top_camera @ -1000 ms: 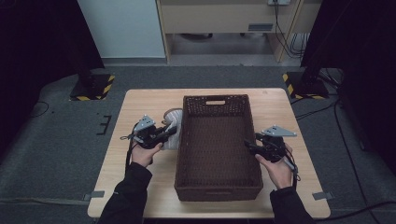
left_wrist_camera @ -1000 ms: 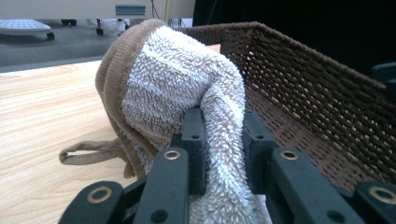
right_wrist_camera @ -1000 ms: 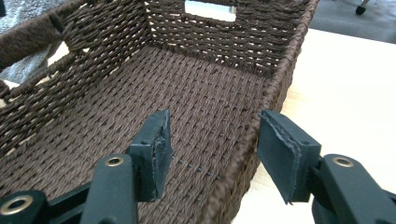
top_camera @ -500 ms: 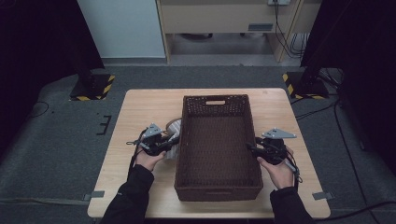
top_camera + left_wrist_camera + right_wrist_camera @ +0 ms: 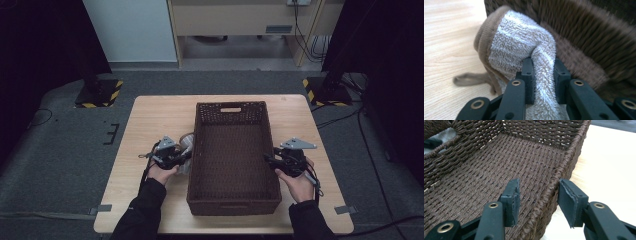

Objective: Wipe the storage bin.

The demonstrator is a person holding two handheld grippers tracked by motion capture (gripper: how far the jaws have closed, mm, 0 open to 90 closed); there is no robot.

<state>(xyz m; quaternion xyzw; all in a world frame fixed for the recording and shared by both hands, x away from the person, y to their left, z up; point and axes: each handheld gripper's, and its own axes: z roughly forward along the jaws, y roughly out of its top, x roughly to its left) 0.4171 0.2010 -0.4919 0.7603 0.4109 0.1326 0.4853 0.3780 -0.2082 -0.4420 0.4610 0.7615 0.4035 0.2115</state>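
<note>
Left tongs [image 5: 542,75]: clamped on a fold of a fluffy grey-white sock [image 5: 524,50] with a brown ribbed cuff. In the left gripper view both black pads press the pile from either side, with the fabric bunched between them and bulging above. The sock lies on the table [image 5: 446,37], just beside the outer left wall of the woven basket [image 5: 586,45]; whether it touches the weave cannot be determined. A thin brown strand trails from the cuff across the table top.

In the high view the left tongs [image 5: 186,156] sit low at the basket's [image 5: 232,200] left side, with the sock [image 5: 186,140] showing as a pale patch against the wall, roughly halfway along its length. The person's left hand [image 5: 162,172] holds the tool from the near side.

Right tongs [image 5: 537,195]: apart, straddling the basket's right rim [image 5: 559,177]. One pad stands inside the basket above the woven floor, the other outside over the table. The jaws have just been closing, yet a visible gap remains on each side of the rim, so no pad presses on it. In the high view the right tongs [image 5: 270,161] rest at the basket's right wall, held by the right hand [image 5: 297,180].

Basket: dark brown, rectangular, centred on the light wooden table [image 5: 150,115], handle slot in the far wall.
</note>
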